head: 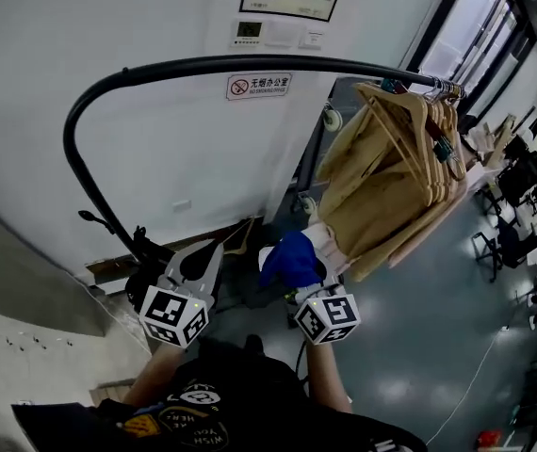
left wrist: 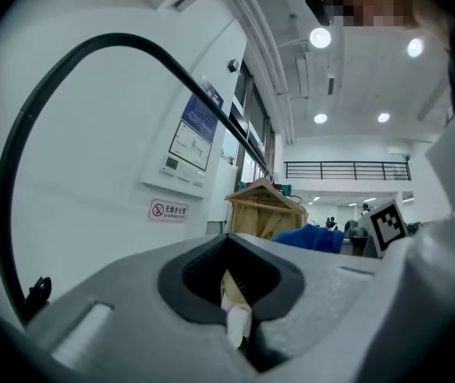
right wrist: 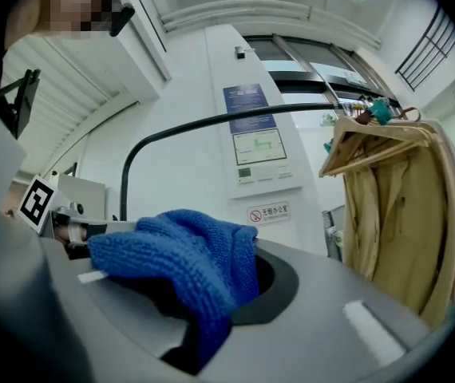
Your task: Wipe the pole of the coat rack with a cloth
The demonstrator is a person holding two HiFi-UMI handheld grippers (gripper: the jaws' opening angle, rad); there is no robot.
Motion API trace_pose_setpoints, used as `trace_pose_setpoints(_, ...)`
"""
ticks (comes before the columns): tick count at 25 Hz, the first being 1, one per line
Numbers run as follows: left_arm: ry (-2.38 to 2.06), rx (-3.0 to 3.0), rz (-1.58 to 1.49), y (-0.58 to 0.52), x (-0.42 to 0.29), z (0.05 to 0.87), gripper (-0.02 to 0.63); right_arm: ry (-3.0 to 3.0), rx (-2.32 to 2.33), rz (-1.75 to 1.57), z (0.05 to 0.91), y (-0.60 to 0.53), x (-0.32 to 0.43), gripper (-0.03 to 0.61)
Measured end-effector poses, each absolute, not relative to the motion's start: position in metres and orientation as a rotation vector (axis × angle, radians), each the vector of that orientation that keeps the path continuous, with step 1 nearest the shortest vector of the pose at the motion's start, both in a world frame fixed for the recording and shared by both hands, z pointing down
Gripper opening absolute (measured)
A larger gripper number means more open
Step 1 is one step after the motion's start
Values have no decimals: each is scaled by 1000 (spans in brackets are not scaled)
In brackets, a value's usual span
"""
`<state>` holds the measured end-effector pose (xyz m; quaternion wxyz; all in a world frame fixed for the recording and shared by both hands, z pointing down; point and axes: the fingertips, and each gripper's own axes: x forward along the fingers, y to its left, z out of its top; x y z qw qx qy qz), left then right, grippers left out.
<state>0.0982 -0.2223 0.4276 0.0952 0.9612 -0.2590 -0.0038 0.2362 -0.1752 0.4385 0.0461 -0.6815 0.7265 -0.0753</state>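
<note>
The coat rack's black pole rises at the left, bends and runs right along the white wall; it also arcs through the left gripper view and the right gripper view. My right gripper is shut on a blue knitted cloth, which bunches over its jaws below the pole, apart from it. My left gripper is beside it to the left, near the pole's lower upright; its jaws are shut with nothing between them. The cloth shows to its right.
Tan coats on wooden hangers crowd the right end of the pole. A no-smoking sign and panels hang on the wall behind. Black rack fittings sit low at the left. Chairs and desks stand at the far right.
</note>
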Motion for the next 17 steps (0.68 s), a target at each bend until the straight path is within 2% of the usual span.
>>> trace_pose_setpoints(17,-703,2887,43,-195,142,440,3,2213,-2044,-286,458,-153,259,38)
